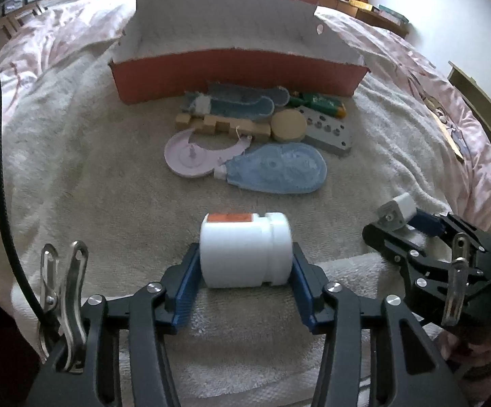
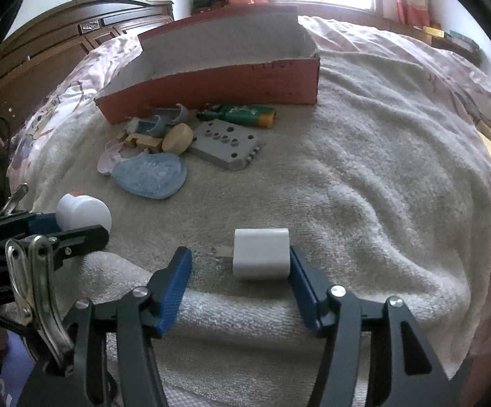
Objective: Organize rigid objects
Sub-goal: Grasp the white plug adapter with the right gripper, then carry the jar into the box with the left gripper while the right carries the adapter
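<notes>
A white pill bottle (image 1: pixel 245 252) with an orange label lies on its side between the pads of my left gripper (image 1: pixel 245 271), which is shut on it; it also shows in the right wrist view (image 2: pixel 82 213). A white charger plug (image 2: pixel 260 254) rests on the towel against the right pad of my right gripper (image 2: pixel 240 271), whose jaws stand wide, with a gap to the left pad; it also shows in the left wrist view (image 1: pixel 398 213). A red cardboard box (image 1: pixel 238 78), open and empty, stands behind.
In front of the box lies a cluster: blue tape dispenser shell (image 1: pixel 276 169), lilac plastic part (image 1: pixel 191 156), wooden blocks (image 1: pixel 225 127), round wooden disc (image 1: pixel 289 125), grey drilled block (image 1: pixel 328 132), green bottle (image 1: pixel 316 101). A beige towel (image 2: pixel 364 186) covers the bed; pink quilt around.
</notes>
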A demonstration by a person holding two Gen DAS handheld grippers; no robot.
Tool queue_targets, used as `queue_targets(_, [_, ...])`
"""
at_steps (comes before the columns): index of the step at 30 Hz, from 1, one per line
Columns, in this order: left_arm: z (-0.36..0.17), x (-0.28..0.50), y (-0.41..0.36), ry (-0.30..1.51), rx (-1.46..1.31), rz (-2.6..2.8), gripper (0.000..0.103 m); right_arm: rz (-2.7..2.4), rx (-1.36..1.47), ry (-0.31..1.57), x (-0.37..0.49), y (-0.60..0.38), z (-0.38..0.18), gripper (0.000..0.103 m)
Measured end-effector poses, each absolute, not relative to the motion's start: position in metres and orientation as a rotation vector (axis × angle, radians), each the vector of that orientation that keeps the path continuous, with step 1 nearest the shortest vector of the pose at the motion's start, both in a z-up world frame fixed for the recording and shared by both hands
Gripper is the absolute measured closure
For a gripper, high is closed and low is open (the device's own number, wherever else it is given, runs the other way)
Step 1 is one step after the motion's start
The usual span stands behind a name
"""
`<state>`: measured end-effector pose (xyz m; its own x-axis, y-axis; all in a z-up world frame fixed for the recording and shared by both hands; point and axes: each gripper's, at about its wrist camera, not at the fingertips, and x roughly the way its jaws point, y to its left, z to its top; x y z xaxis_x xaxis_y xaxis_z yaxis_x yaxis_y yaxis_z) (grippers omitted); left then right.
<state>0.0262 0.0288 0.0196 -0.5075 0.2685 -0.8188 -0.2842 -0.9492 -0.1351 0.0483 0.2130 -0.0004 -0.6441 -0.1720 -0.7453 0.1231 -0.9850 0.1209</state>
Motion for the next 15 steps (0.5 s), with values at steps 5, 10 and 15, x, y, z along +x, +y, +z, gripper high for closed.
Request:
queue_targets(5, [0.023,0.033,0.037,0.079,-1.288,2.483,0.058,-2.701,1.233,-0.063,0.049,0.21,-0.001,0.033])
queue_targets(10, [0.026,0.035,0.037,0.074,-1.258,2.486,0.058,-2.697,1.209,-0.112,0.051,0.215,-0.001,0.036])
queue_targets(15, [0.035,0.035,0.036,0.06,-1.215,2.515,0.058,-2.718,1.194,-0.197,0.053,0.227,0.001,0.054])
